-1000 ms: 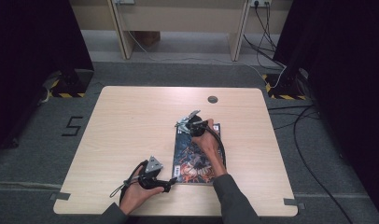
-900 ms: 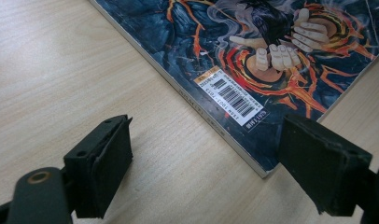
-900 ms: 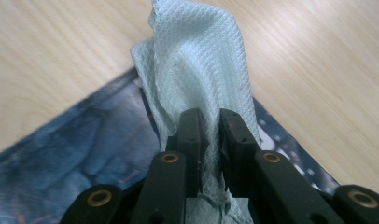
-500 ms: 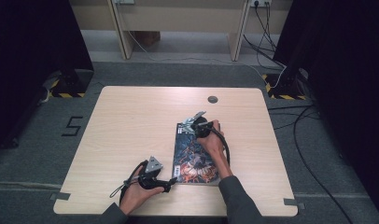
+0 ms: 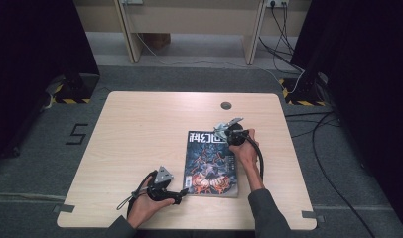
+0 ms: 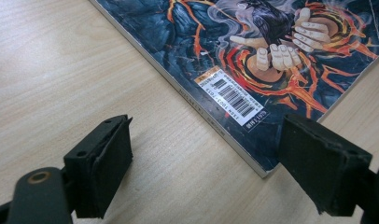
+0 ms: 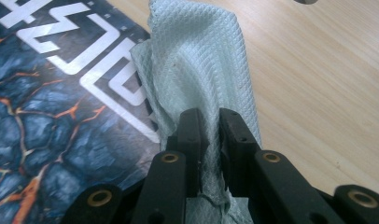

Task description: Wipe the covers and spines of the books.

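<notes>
Pale wood table (image 5: 140, 139) on grey carpet (image 5: 50, 163), dark curtains, magazine (image 5: 209, 163), right gripper (image 7: 210, 123) pinching a cloth (image 7: 201, 56), perhaps paper, left gripper (image 6: 206, 172) wide, empty.

Glossy printed paper on the magazine (image 6: 253, 51), smooth. Soft embossed paper, matt, in the wipe (image 7: 201, 60). Pale wood-grain laminate on the table (image 5: 140, 129); matt black plastic on the left gripper (image 6: 206, 163).

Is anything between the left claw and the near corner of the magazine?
Nothing visible. The left claw stands open over bare table, with the magazine corner lying just ahead between its jaws. The right claw, pinching a cloth, is at the magazine's far end.
</notes>
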`<state>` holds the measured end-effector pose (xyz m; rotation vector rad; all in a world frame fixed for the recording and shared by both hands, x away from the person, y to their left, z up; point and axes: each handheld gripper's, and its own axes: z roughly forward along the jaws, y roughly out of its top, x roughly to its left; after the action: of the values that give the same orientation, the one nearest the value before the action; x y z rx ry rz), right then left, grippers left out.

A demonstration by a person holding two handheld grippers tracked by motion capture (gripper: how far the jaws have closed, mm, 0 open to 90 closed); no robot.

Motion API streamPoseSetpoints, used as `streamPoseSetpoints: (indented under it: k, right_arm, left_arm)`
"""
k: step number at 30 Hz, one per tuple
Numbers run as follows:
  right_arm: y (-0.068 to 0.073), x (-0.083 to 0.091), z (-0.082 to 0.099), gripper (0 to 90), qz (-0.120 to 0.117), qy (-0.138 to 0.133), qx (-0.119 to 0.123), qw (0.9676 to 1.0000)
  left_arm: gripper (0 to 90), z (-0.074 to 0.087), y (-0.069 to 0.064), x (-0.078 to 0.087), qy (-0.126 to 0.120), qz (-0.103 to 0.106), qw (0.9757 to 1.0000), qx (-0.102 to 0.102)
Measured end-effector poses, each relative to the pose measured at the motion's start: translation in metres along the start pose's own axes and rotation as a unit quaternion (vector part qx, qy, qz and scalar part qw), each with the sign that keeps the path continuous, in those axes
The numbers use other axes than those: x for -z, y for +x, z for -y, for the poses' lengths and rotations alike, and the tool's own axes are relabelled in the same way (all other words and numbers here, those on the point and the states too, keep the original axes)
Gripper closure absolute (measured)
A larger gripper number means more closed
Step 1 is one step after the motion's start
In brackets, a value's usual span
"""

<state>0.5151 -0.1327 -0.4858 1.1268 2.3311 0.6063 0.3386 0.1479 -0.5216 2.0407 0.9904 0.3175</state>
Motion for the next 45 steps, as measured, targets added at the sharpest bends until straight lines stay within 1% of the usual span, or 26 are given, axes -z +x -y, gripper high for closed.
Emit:
streamPoseSetpoints:
  k: [2,3,4,9,11,13,15,17,19,20,21,22,23,25,27,28,29,30,31,32,34,35,36,39,41,45]
  right_arm:
    - [0.007,0.003,0.001,80.3,-0.006,-0.001,0.010,0.9999]
    - [0.010,0.003,0.001,80.3,-0.010,-0.005,0.023,0.9997]
    - [0.013,0.004,0.001,80.3,-0.013,-0.007,0.030,0.9994]
    - [0.035,0.006,-0.002,80.3,-0.047,-0.023,0.053,0.9972]
    - [0.045,0.006,-0.004,80.4,-0.051,-0.029,0.062,0.9964]
    - [0.053,0.007,-0.006,80.4,-0.063,-0.032,0.070,0.9950]
    - [0.064,0.008,-0.008,80.3,-0.077,-0.036,0.082,0.9930]
    - [0.072,0.009,-0.009,80.3,-0.090,-0.042,0.089,0.9910]
    - [0.081,0.011,-0.011,80.3,-0.098,-0.042,0.099,0.9893]
    - [0.085,0.011,-0.010,80.3,-0.105,-0.045,0.101,0.9883]
    - [0.088,0.012,-0.010,80.3,-0.108,-0.047,0.107,0.9872]
    - [0.090,0.013,-0.010,80.3,-0.110,-0.049,0.109,0.9867]
    - [0.094,0.014,-0.009,80.2,-0.118,-0.050,0.115,0.9850]
    - [0.098,0.017,-0.009,80.1,-0.129,-0.047,0.122,0.9830]
    - [0.102,0.019,-0.007,80.1,-0.135,-0.049,0.130,0.9811]
    - [0.102,0.020,-0.006,80.2,-0.135,-0.047,0.131,0.9809]
    - [0.102,0.021,-0.005,80.2,-0.138,-0.049,0.137,0.9796]
    - [0.102,0.022,-0.004,80.2,-0.139,-0.045,0.131,0.9805]
    - [0.099,0.022,-0.003,80.3,-0.138,-0.048,0.134,0.9802]
    - [0.097,0.023,-0.001,80.3,-0.135,-0.049,0.133,0.9807]
    - [0.088,0.024,0.004,80.3,-0.129,-0.046,0.124,0.9828]
    - [0.080,0.026,0.008,80.3,-0.122,-0.041,0.122,0.9842]
    - [0.076,0.027,0.011,80.3,-0.115,-0.039,0.115,0.9860]
    - [0.052,0.032,0.028,80.3,-0.099,-0.040,0.090,0.9902]
    - [0.041,0.037,0.039,80.3,-0.092,-0.040,0.076,0.9920]
    - [0.030,0.044,0.053,80.2,-0.084,-0.038,0.059,0.9940]
  left_arm:
    - [16.6,0.000,0.000,0.000,0.000,0.000,1.0000,0.000]
    - [16.6,0.000,0.000,0.000,0.000,0.000,1.0000,0.000]
    - [16.6,0.000,0.000,0.000,0.001,0.000,1.0000,0.000]
    - [16.6,0.000,0.000,0.000,0.001,0.000,1.0000,0.000]
    - [16.7,0.000,0.000,0.000,0.001,0.000,1.0000,0.000]
    - [16.6,0.000,0.000,0.000,0.001,0.000,1.0000,0.000]
    - [16.6,0.000,0.000,0.000,0.001,0.000,1.0000,0.000]
    - [16.7,0.000,0.000,0.000,0.002,0.000,1.0000,0.000]
    - [16.7,0.000,0.000,0.000,0.001,0.001,1.0000,-0.001]
    - [16.6,0.000,0.000,0.000,0.002,0.001,1.0000,-0.001]
    - [16.6,0.000,0.000,0.000,0.002,0.000,1.0000,-0.001]
    - [16.7,0.000,0.000,0.000,0.002,0.000,1.0000,0.000]
    - [16.7,0.000,0.000,0.000,0.002,-0.001,1.0000,0.000]
    - [16.6,0.000,0.000,0.000,0.002,0.001,1.0000,-0.001]
    - [16.7,0.000,0.000,0.000,0.002,0.000,1.0000,-0.001]
    - [16.7,0.000,0.000,0.000,0.002,0.000,1.0000,0.001]
    - [16.7,0.000,0.000,0.000,0.002,-0.001,1.0000,0.000]
    - [16.7,0.000,0.000,0.000,0.002,0.000,1.0000,-0.001]
    - [16.7,0.000,0.000,0.000,0.001,0.000,1.0000,-0.001]
    - [16.7,0.000,0.000,0.000,0.001,0.000,1.0000,0.000]
    - [16.8,0.000,0.000,0.000,0.001,-0.001,1.0000,0.001]
    - [16.8,0.000,0.000,0.000,0.001,-0.001,1.0000,0.001]
    - [16.8,0.000,0.000,0.000,0.001,0.000,1.0000,0.000]
    - [16.8,0.000,0.000,0.000,0.001,-0.001,1.0000,0.001]
    - [16.8,0.000,0.000,0.000,0.001,0.000,1.0000,0.000]
    - [16.9,0.000,0.000,0.000,0.001,0.000,1.0000,0.000]
